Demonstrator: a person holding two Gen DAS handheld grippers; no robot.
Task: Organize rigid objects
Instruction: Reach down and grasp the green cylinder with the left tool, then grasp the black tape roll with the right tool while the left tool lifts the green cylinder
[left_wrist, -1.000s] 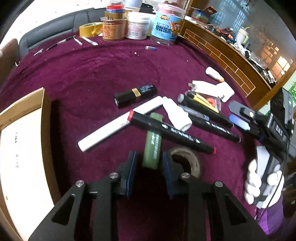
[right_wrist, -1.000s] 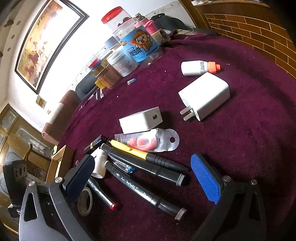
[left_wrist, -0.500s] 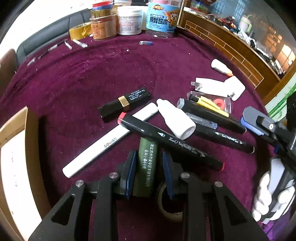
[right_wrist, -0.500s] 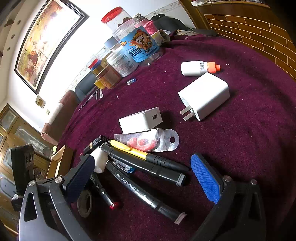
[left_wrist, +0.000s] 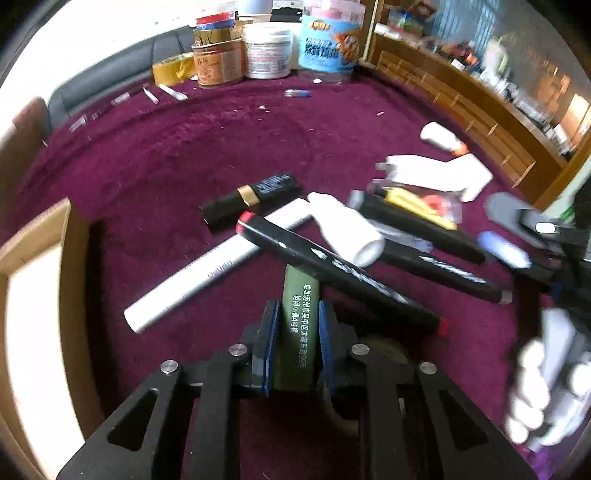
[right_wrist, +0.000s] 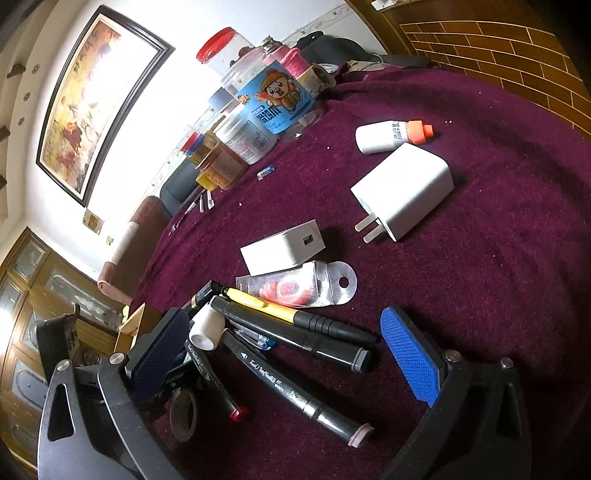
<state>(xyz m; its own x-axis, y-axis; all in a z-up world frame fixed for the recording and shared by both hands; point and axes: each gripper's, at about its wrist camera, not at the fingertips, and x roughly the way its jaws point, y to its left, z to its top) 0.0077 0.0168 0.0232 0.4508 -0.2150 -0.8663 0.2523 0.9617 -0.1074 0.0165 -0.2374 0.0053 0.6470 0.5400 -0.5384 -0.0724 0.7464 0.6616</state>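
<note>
A green tube (left_wrist: 300, 343) with white lettering lies on the purple cloth, and my left gripper (left_wrist: 297, 310) has it between its blue pads. The jaws are closing and both pads touch its sides. A black marker with red ends (left_wrist: 332, 266) lies across the tube's far end. Around it lie a white pen (left_wrist: 207, 273), a black lipstick (left_wrist: 255, 195) and a white bottle (left_wrist: 347, 229). My right gripper (right_wrist: 284, 317) stands open above several black markers (right_wrist: 295, 384) and a yellow pen (right_wrist: 266, 306), holding nothing.
A wooden box (left_wrist: 37, 258) stands at the left edge. Jars (left_wrist: 266, 51) line the back. Two white chargers (right_wrist: 406, 192), an orange-capped bottle (right_wrist: 388, 134) and a blister pack (right_wrist: 295, 288) lie beyond the markers. A tape roll (left_wrist: 384, 350) sits by the left gripper's right finger. A gloved hand (left_wrist: 546, 387) holds the right gripper.
My left gripper has slid forward over the green tube and its jaws have narrowed until the pads meet the tube's sides. The right gripper has stayed where it was, open.
</note>
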